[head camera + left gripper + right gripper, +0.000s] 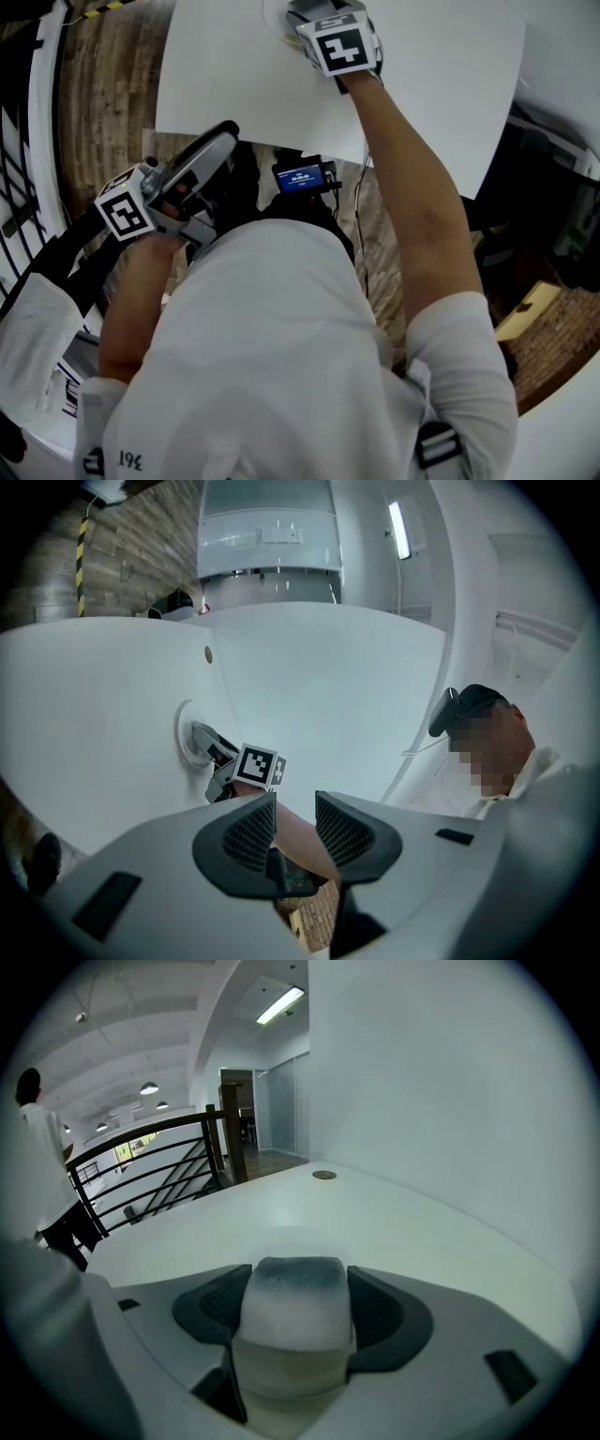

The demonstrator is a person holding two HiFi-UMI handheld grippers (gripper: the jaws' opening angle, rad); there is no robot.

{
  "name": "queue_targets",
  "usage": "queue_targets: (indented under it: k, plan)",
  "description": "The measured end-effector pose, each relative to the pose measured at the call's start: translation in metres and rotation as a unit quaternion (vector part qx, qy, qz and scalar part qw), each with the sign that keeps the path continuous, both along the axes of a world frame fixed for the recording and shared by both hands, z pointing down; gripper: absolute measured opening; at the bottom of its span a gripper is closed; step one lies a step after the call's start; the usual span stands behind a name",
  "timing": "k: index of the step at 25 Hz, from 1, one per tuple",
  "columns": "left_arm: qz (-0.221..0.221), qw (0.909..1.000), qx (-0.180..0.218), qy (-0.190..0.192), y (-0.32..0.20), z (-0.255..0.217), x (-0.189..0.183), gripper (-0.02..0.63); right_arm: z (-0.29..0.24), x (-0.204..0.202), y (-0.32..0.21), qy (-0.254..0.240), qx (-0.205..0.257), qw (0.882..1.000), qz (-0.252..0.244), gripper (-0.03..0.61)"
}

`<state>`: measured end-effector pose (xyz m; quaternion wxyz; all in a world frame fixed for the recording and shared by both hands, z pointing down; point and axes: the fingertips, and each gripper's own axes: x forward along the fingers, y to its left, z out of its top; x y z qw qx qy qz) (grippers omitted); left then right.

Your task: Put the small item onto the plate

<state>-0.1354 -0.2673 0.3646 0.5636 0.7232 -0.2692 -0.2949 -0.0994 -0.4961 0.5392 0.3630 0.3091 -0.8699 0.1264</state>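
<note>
My right gripper point(298, 14) reaches over the far side of the white table point(422, 84), above a white plate point(275, 21) at the view's top edge. Its jaws are shut on a small pale, translucent block point(295, 1312), held just over the plate's faint rim point(281, 1234). In the left gripper view the plate point(185, 735) lies flat on the table with the right gripper point(211, 747) on it. My left gripper point(220, 141) hangs off the table's near edge, close to my body. Its jaws point(295, 822) stand open a little, with nothing between them.
A small round disc point(324, 1175) is set into the table surface beyond the plate. A device with a lit blue screen point(302, 176) hangs at my chest. Black railings point(159, 1171) and a wooden floor point(103, 84) border the table. A person point(37, 1147) stands far off.
</note>
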Motion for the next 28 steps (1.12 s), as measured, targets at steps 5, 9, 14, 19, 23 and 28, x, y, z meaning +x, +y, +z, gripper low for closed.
queue_targets:
  k: [5, 9, 14, 19, 23, 28]
  plan:
    - [0.007, 1.0, -0.003, -0.004, 0.001, 0.002, 0.0, 0.115, 0.005, 0.002, 0.005, 0.014, 0.004, 1.0, -0.005, 0.31]
    - [0.007, 1.0, -0.006, -0.002, -0.001, 0.001, 0.001, 0.115, 0.006, 0.002, 0.005, 0.017, 0.009, 1.0, -0.005, 0.31]
    - [0.007, 0.9999, -0.012, -0.004, 0.001, 0.003, 0.001, 0.115, 0.006, 0.002, 0.004, 0.015, 0.013, 1.0, 0.0, 0.31]
    - [0.005, 0.9999, -0.016, -0.002, 0.001, 0.005, 0.001, 0.114, 0.007, 0.003, 0.003, 0.007, 0.009, 1.0, 0.005, 0.31]
    - [0.003, 0.9997, -0.023, -0.005, 0.004, 0.009, -0.001, 0.115, 0.008, 0.004, 0.003, -0.003, 0.004, 1.0, 0.01, 0.31]
    - [0.001, 0.9996, -0.029, -0.004, 0.003, 0.01, 0.0, 0.115, 0.011, 0.006, 0.0, -0.009, 0.002, 1.0, 0.009, 0.31]
